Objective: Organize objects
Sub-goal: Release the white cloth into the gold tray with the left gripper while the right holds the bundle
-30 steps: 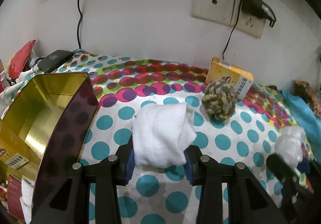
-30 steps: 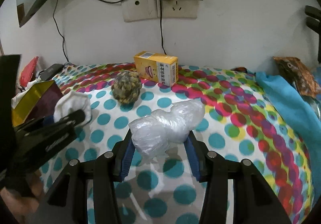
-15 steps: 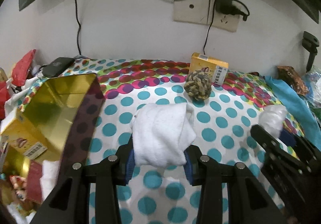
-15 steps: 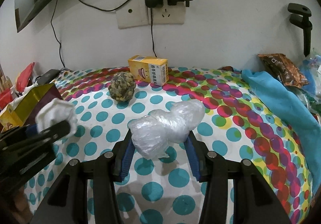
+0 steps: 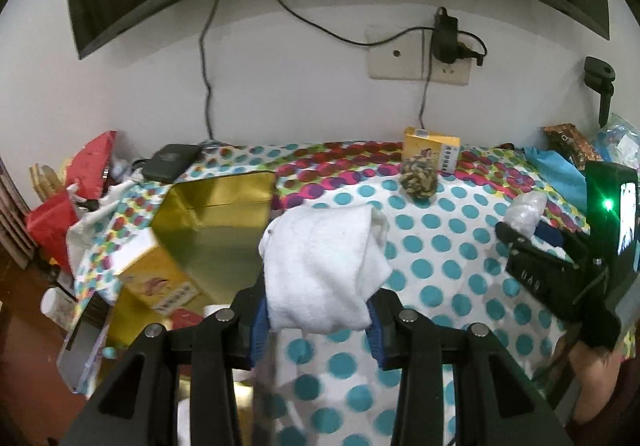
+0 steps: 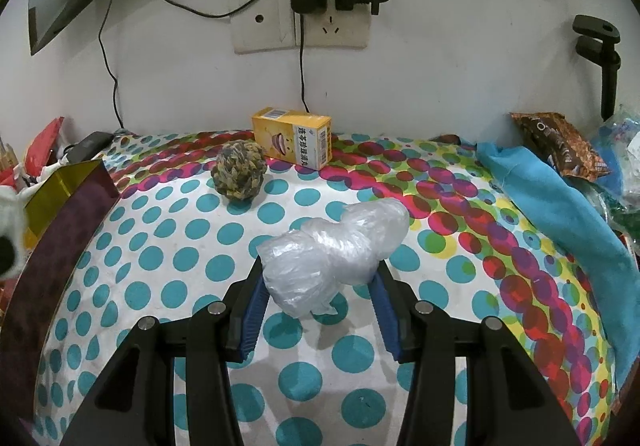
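My left gripper is shut on a folded white cloth and holds it in the air at the left edge of the dotted table, beside an open gold tin box. My right gripper is shut on a crumpled clear plastic bag above the dotted tablecloth. The right gripper with the bag also shows in the left wrist view. A woven rope ball and a yellow carton sit at the back near the wall.
The gold tin's dark side stands at the table's left. A blue cloth and a brown snack bag lie on the right. Red packets and clutter sit left of the table. Wall sockets with cables are behind.
Both grippers have risen and drawn back from the wall. The left one has moved left with the cloth, now beside the gold tin. Both grips are unchanged.
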Motion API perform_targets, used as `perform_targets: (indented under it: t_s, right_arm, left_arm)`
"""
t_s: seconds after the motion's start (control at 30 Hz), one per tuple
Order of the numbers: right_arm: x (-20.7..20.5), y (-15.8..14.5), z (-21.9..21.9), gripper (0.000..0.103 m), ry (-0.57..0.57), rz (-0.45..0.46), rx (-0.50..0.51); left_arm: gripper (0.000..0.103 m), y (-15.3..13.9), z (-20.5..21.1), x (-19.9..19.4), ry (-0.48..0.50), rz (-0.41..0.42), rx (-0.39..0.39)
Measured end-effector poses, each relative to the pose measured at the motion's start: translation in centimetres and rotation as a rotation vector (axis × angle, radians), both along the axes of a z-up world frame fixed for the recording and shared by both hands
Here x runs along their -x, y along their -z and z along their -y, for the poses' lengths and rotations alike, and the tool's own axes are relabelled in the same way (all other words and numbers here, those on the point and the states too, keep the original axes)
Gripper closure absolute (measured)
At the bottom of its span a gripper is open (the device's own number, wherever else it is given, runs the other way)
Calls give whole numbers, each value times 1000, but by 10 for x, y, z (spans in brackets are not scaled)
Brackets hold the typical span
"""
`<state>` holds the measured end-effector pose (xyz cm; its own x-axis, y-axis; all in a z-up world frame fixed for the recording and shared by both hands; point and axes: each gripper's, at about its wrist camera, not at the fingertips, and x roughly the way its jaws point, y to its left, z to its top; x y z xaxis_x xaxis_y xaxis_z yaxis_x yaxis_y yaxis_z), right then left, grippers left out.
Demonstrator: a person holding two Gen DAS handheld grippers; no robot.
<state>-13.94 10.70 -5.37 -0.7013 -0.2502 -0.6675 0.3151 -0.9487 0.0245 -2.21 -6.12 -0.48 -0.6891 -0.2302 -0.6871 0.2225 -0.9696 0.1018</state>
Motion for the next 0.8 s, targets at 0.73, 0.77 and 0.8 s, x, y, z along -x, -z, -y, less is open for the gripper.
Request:
perform_targets:
  t_s: [0.73,0.77,0.8]
  right_arm:
    - [7,3,-5,56,45,29,0]
    - [7,3,-5,56,48,30,0]
    - [7,3,-6,56,48,31,2]
  left_arm:
    - [63,14,130,-67,-168,72,-73]
    - [63,15,128,-65,-156,72,-74]
    - [63,17,127,-61,-150,78,-76]
